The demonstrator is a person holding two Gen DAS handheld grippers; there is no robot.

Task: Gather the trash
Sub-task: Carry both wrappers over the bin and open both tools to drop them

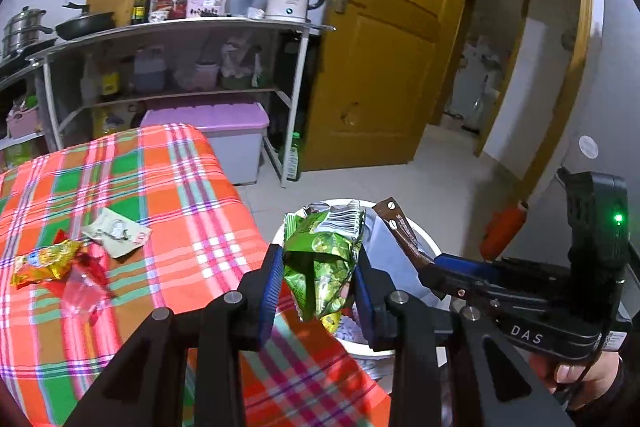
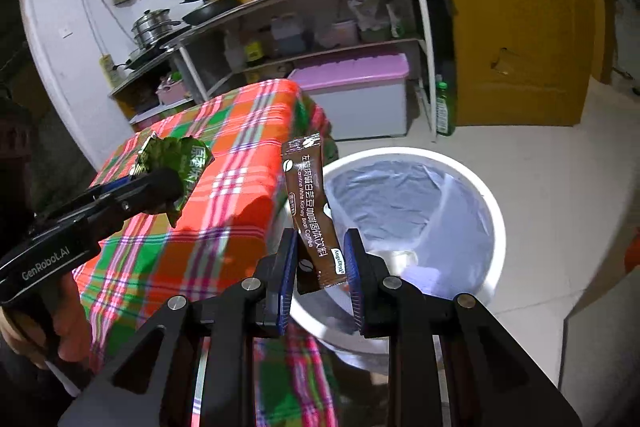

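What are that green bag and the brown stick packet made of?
Green bag: probably metallised plastic film, glossy, with sharp crinkles and a silvery inside. Brown packet: looks like smooth laminated film, flat and semi-matte, with printed lettering. Neither can be confirmed by sight alone.

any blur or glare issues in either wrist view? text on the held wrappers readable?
Left wrist: strong fisheye bending, green wrapper sharp but print unreadable, green LED on the right gripper. Right wrist: brown coffee sachet print legible, door side softly blurred, bin liner mildly shiny.

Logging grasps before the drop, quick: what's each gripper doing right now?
Left gripper: closed on the crumpled green snack wrapper.
Right gripper: holding the brown coffee sachet; jaws look only loosely closed.
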